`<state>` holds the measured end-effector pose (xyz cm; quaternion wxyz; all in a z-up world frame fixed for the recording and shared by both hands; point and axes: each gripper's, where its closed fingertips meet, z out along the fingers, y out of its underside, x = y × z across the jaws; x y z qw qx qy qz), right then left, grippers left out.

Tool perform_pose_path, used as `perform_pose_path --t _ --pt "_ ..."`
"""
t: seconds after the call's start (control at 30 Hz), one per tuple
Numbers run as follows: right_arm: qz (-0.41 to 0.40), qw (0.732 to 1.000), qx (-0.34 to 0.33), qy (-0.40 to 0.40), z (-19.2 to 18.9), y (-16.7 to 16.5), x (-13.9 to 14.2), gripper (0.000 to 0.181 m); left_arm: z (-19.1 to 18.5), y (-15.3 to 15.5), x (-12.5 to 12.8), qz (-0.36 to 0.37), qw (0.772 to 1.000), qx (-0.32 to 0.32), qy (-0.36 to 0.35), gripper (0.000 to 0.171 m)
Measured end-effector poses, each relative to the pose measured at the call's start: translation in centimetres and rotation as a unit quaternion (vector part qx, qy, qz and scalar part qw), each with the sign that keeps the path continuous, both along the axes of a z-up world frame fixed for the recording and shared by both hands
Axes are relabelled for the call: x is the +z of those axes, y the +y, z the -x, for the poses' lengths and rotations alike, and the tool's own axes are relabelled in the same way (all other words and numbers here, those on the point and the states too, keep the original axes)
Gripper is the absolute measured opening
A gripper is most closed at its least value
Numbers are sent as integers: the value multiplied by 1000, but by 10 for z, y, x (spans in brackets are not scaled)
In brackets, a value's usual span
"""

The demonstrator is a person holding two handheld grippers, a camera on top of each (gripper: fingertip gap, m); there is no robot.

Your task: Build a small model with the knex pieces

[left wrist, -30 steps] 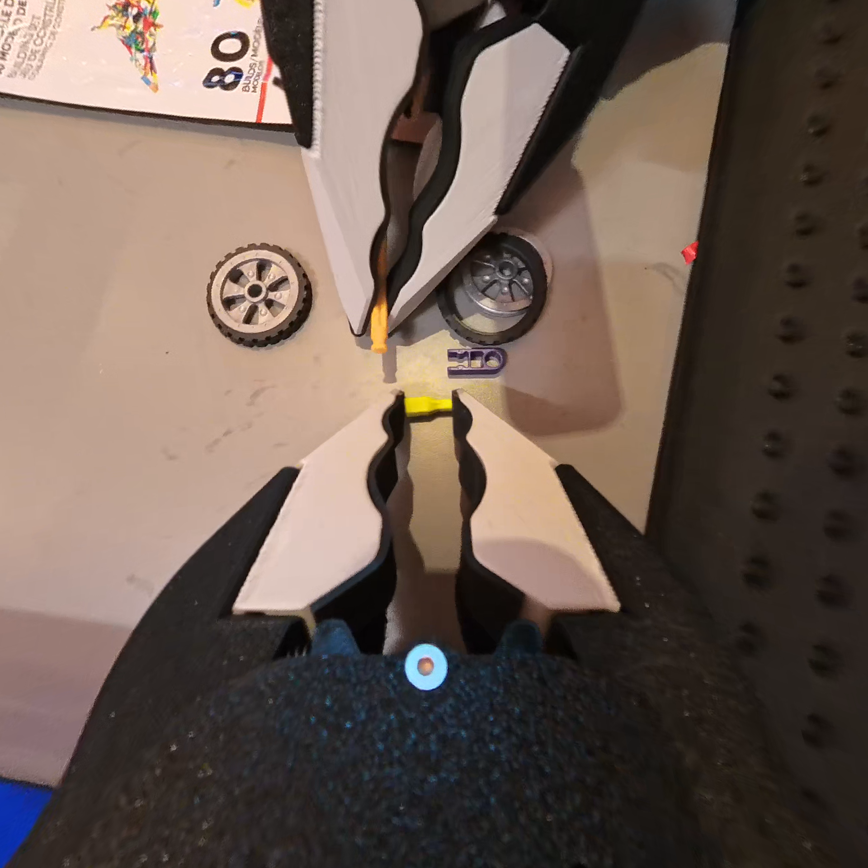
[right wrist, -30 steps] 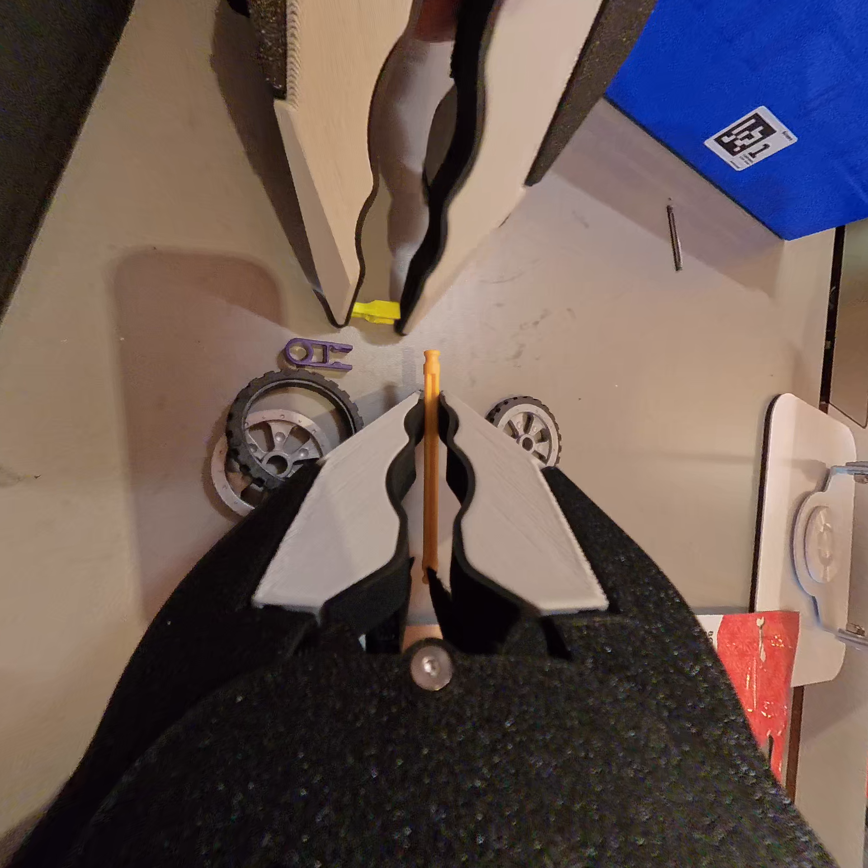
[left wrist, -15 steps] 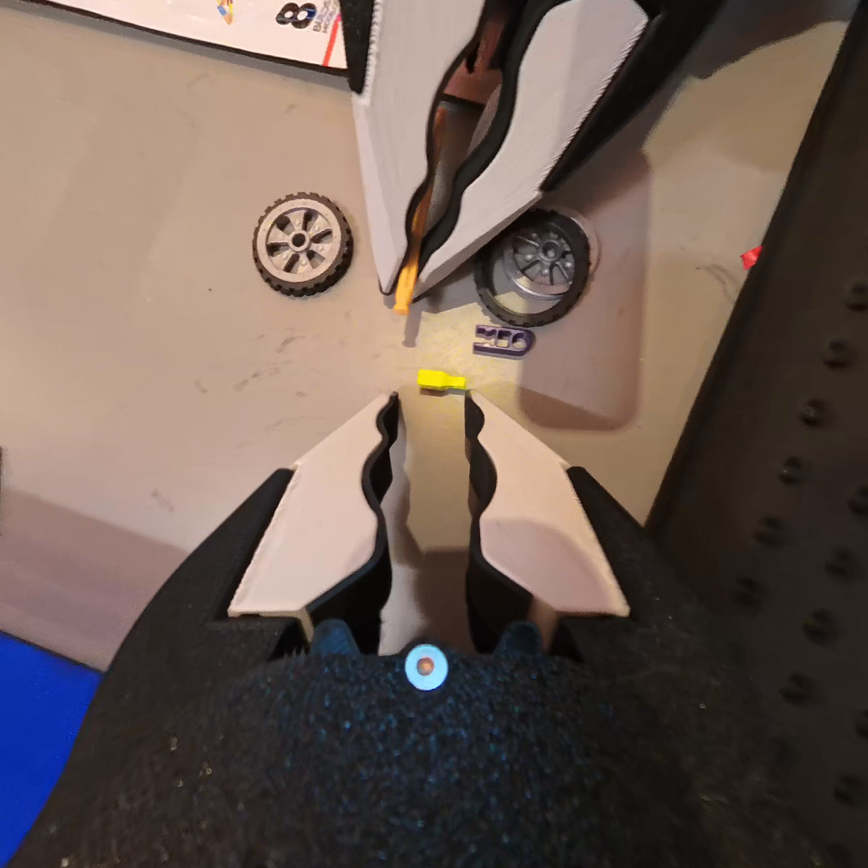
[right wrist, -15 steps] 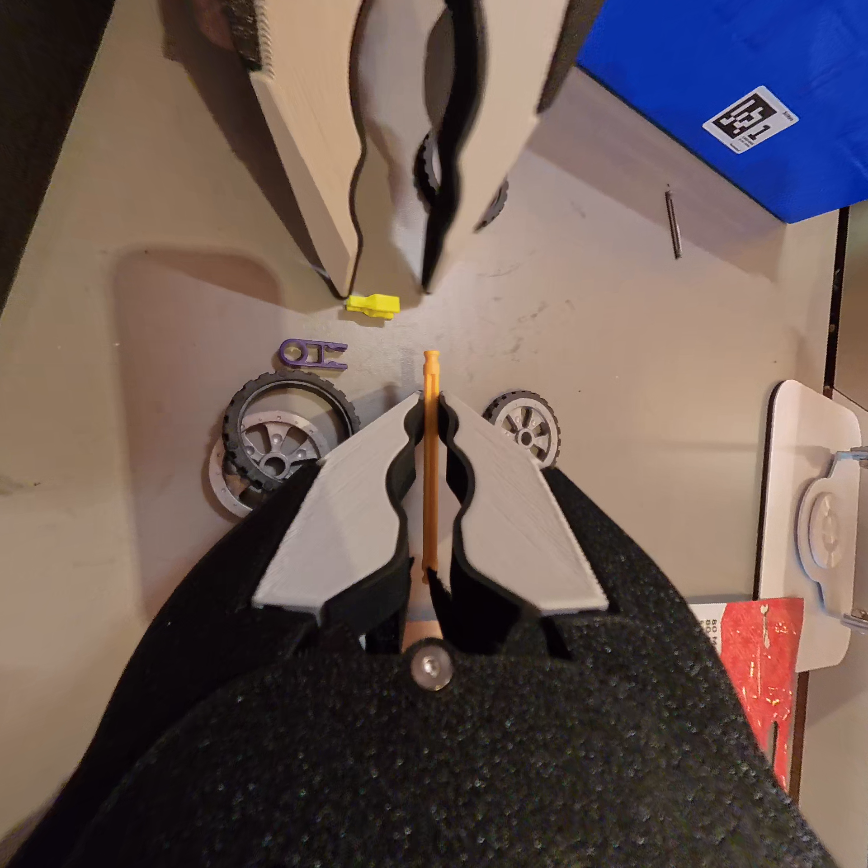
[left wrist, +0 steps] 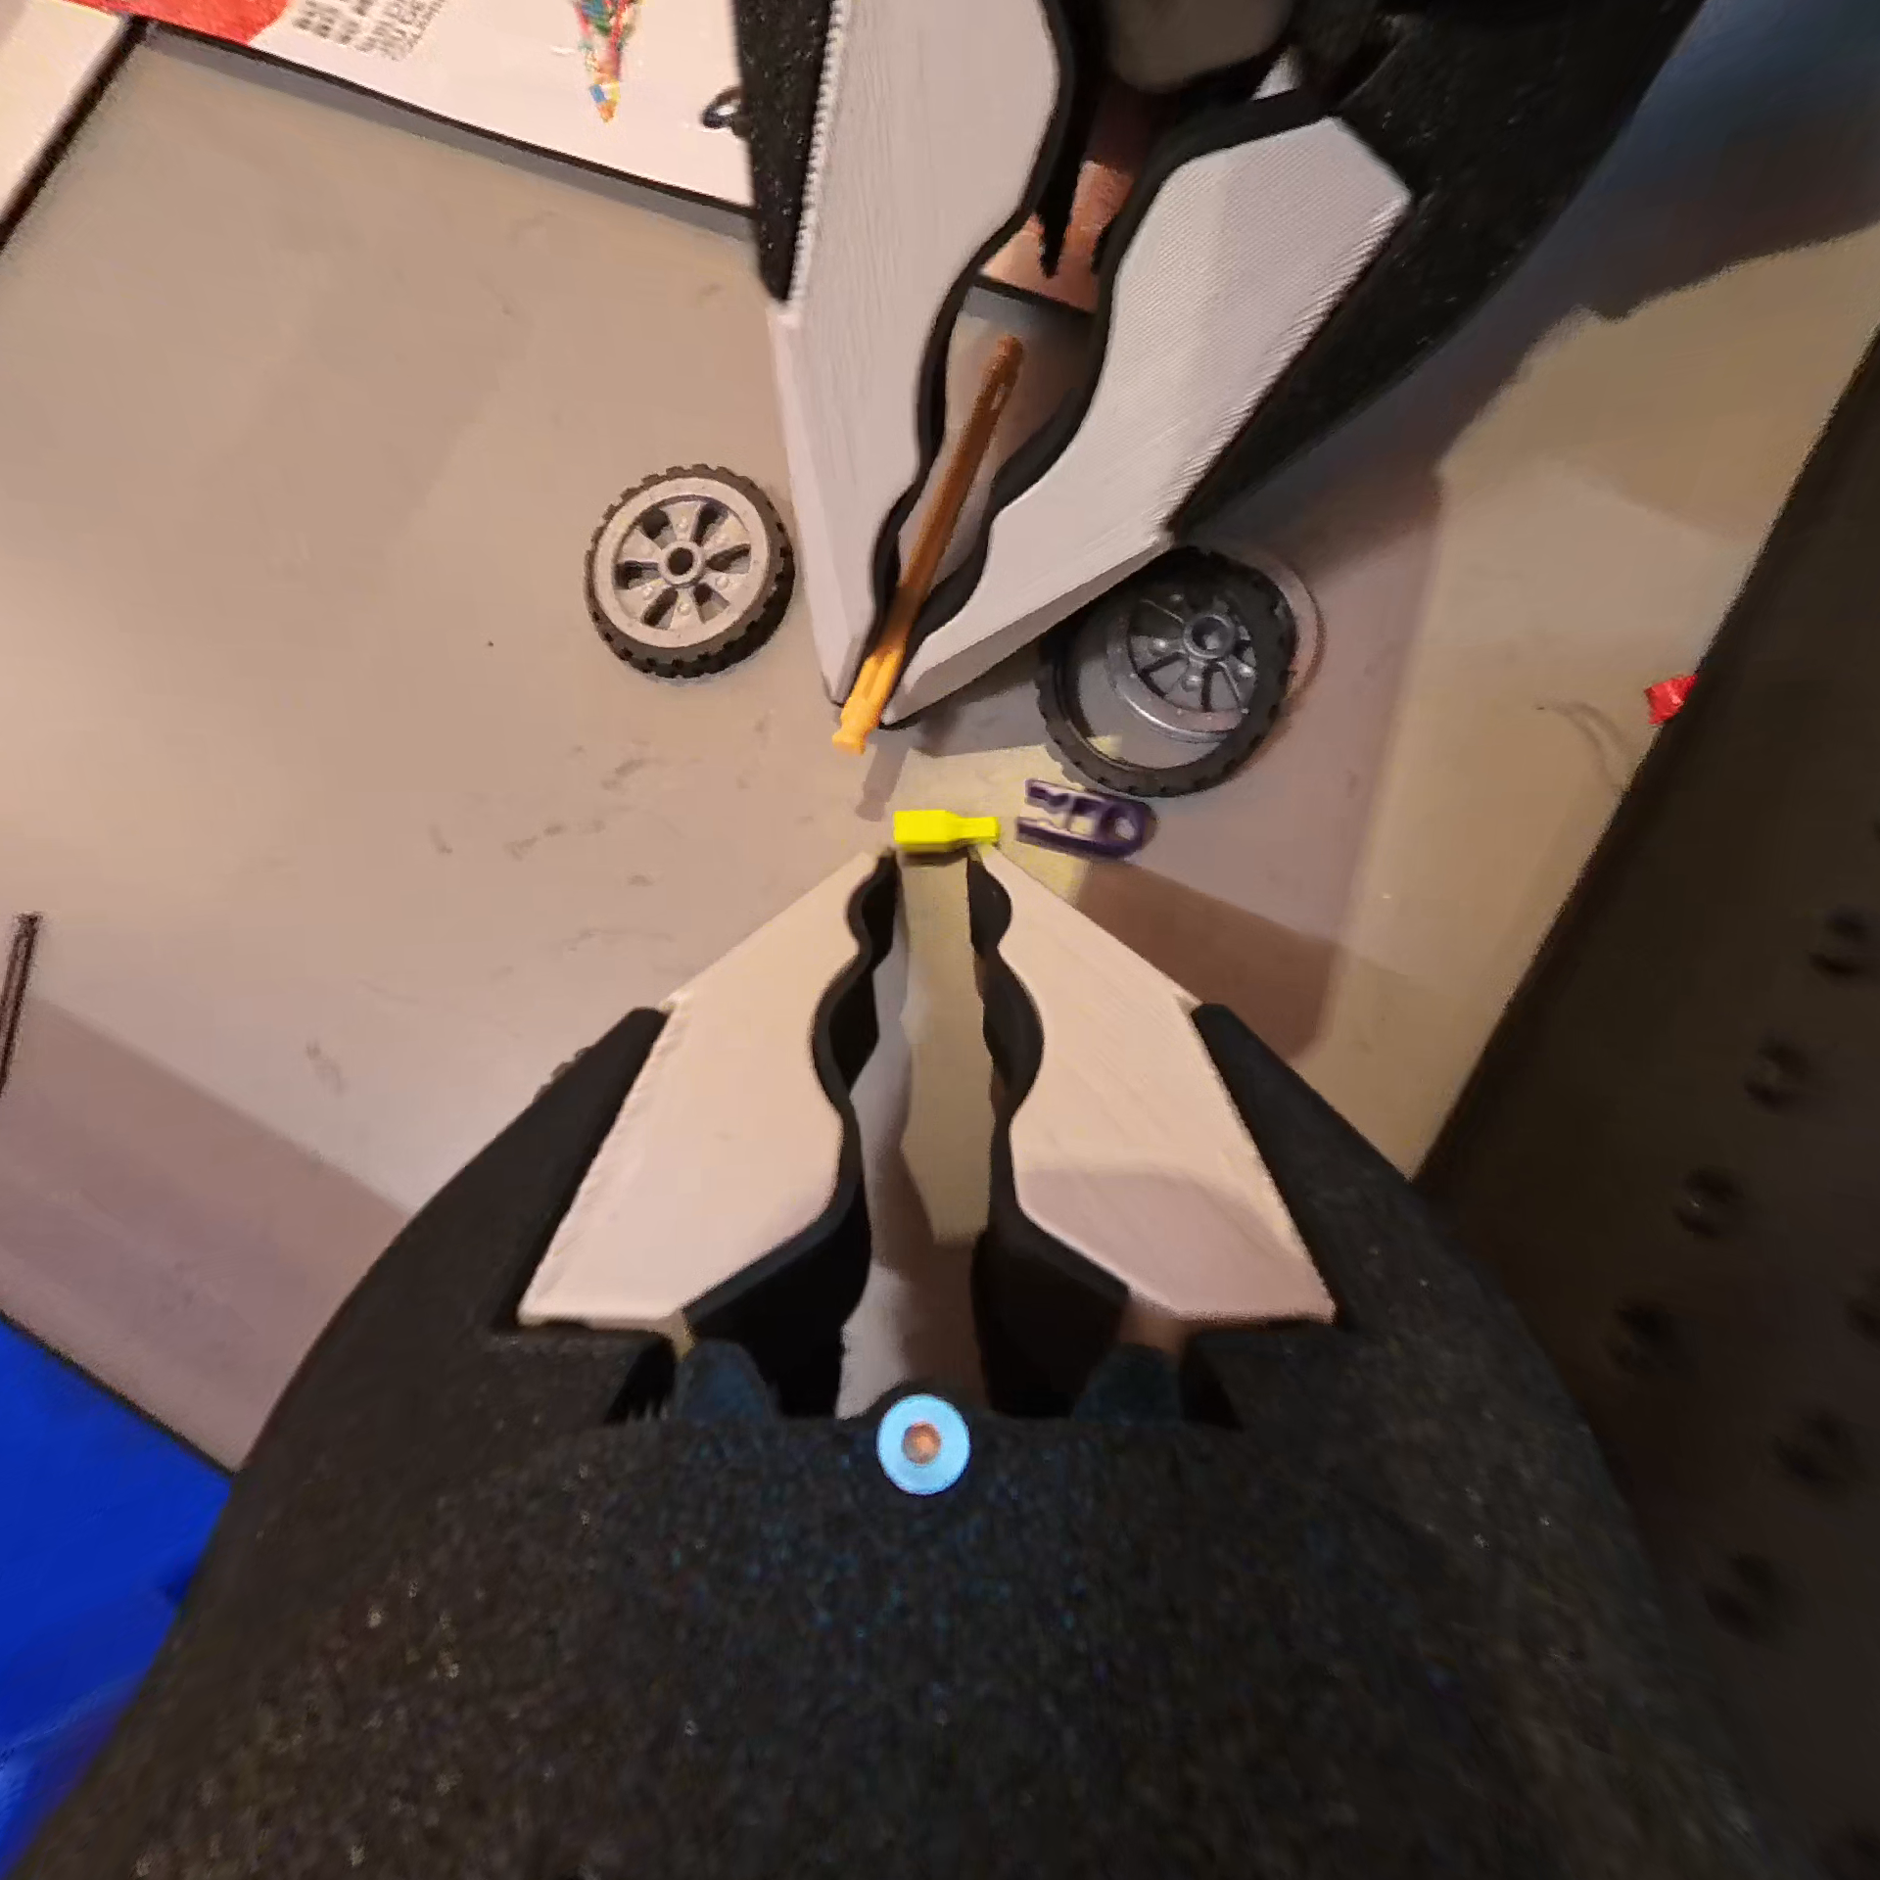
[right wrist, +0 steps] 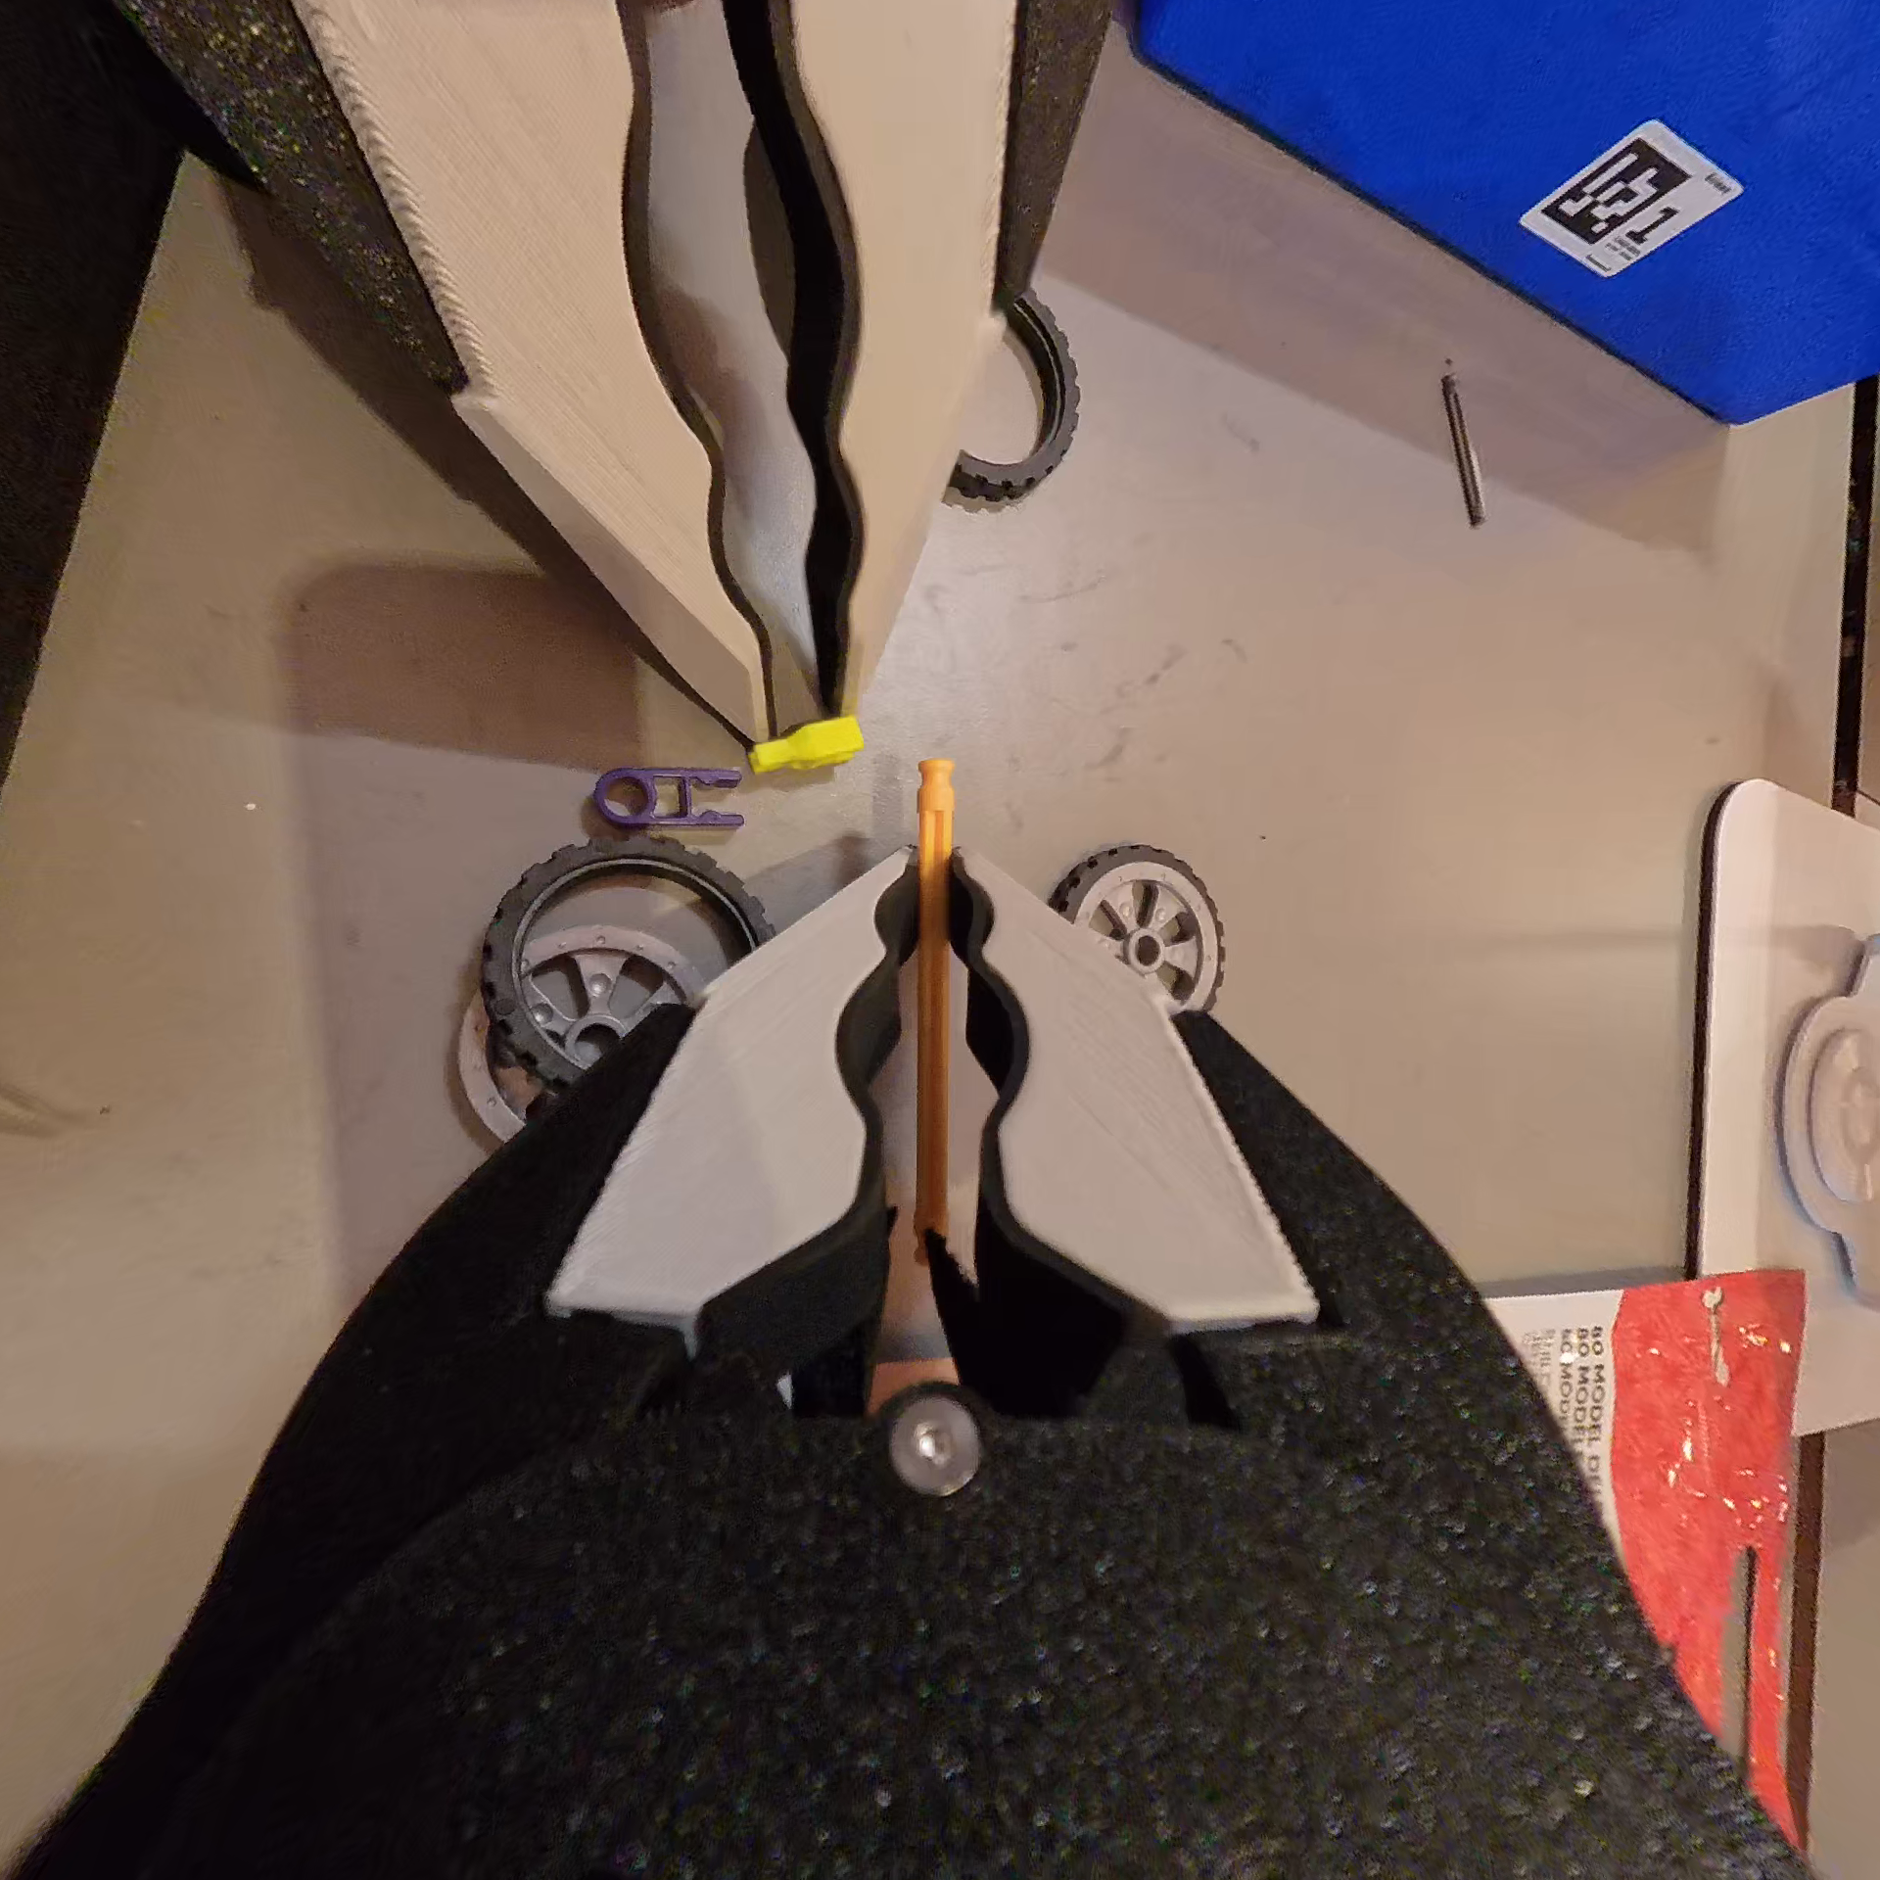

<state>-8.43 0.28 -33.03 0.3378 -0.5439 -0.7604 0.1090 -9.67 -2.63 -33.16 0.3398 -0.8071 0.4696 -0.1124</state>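
We record the right gripper [right wrist: 931, 865] with its fingers closed on a thin orange plastic rod [right wrist: 931, 1017]; the rod runs lengthwise down the channel between the fingers, clamped near the tips, with a short end standing out beyond them. We judge this hold straight and centred, though the clamp bears on a short length only, so sideways load on the free end could swivel it.

The left gripper [left wrist: 931, 865] faces it from the opposite side; its fingers stand narrowly apart and hold nothing that we can confirm. A small yellow plastic connector [left wrist: 941, 829] lies crosswise on the beige surface [left wrist: 305, 509] right at those tips; we cannot tell whether the tips touch it. The rod's free end points toward the connector, near it but apart.

Just beside the connector lies a purple plastic clip [left wrist: 1083, 826]; behind that, a large dark grey wheel with a black tyre [left wrist: 1180, 671]. A smaller light grey wheel with a black tyre [left wrist: 690, 572] lies on the other side of the right gripper.
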Motion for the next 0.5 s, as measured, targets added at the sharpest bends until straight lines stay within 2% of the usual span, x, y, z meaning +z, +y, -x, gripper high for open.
perform_pose_path --t 0.13,0.2,0.37,0.5 --pt "8 1000 -1 1 -2 0 0 4 0 4 1 1 1000 11 -14 23" --pt "10 1000 0 2 -2 -1 0 4 -2 4 1 4 1000 11 -16 23" --pt "14 1000 1 6 -3 -1 0 4 -8 3 -1 -6 1000 -21 -5 8" --pt "19 1000 0 10 -4 0 0 4 -6 3 -1 -20 999 -39 10 5"
